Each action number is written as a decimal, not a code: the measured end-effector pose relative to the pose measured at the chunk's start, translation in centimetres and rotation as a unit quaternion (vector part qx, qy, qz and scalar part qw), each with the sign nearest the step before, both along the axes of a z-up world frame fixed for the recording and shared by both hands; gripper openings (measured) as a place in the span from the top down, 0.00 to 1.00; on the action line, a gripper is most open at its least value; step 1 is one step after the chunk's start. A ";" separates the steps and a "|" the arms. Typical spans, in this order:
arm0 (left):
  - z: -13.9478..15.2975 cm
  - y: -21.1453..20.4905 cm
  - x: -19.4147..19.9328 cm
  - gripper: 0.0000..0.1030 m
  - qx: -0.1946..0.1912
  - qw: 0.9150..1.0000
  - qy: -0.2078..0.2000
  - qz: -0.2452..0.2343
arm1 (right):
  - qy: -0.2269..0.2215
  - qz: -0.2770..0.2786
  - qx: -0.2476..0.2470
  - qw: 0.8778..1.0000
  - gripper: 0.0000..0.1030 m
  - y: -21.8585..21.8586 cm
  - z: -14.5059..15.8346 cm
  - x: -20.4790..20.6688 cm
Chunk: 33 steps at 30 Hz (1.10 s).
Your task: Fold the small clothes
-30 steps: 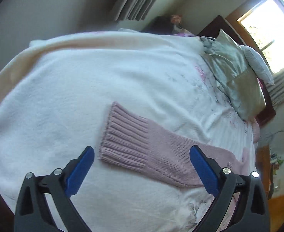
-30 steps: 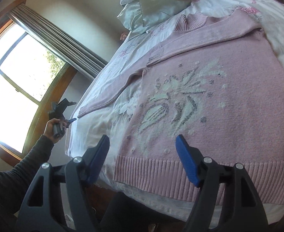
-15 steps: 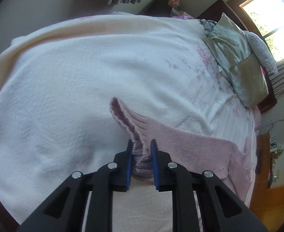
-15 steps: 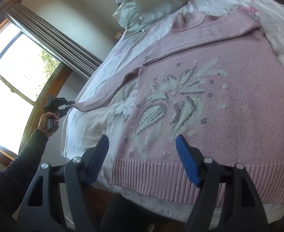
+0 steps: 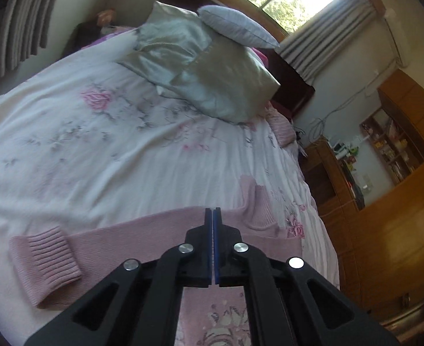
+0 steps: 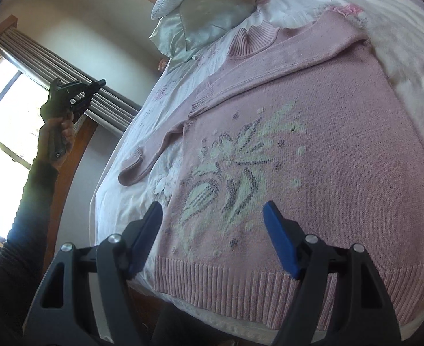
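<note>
Right wrist, sweater (image 6: pixel 313 144) hem at bed (image 6: pixel 119 196) edge

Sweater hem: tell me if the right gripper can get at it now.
Probably yes: the right gripper is open over the sweater hem, which lies flat at the bed edge, with nothing between.

Left gripper (image 5: pixel 213 213) let go of sleeve cuff (image 5: pixel 46 255), lifted away, jaws closed empty. Cuff now lies folded back toward sweater body (image 6: pixel 313 158).
</note>
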<state>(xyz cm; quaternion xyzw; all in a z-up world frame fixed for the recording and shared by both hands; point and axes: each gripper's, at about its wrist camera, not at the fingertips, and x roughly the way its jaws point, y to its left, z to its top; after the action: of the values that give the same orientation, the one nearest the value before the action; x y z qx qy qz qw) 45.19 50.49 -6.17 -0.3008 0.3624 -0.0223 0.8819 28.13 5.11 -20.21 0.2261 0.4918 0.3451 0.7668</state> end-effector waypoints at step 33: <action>-14.7 12.3 -28.0 0.05 -0.193 0.974 -0.003 0.116 | 0.228 0.134 0.088 0.960 0.93 50.4 -7.9 17.0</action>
<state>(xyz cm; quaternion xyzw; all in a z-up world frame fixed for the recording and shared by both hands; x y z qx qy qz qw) 17.19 62.76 -20.87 -0.5055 0.3109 0.0096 0.8048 45.09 55.53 -28.10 0.2973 0.6473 0.4261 0.5577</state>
